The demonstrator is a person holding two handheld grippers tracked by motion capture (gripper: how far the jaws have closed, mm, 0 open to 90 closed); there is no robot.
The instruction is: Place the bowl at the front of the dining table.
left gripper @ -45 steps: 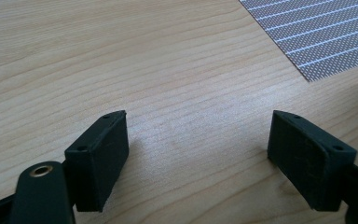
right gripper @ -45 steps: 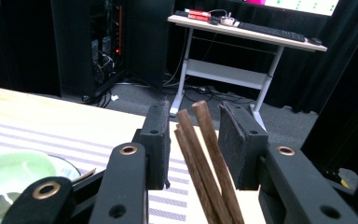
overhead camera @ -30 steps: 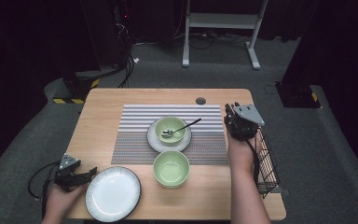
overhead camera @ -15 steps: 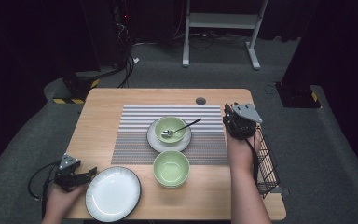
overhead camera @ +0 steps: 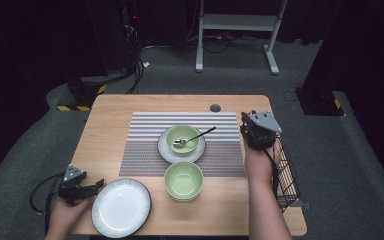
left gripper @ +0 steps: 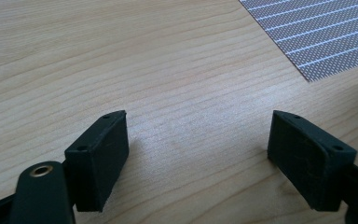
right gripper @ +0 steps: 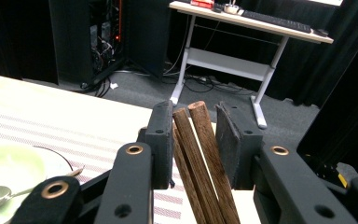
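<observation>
Brown wooden chopsticks stand loose between our right claw jaws, which just eased apart then re-closed, over the table's right edge; left claw gapes empty; risk: they slip out.

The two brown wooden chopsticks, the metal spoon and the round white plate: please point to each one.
Two brown wooden chopsticks (right gripper: 200, 154), right gripper view, on the shafts between the jaws.
Metal spoon (overhead camera: 194, 137), high view, on its handle.
Round white plate (overhead camera: 121, 206), high view, on its centre.
</observation>
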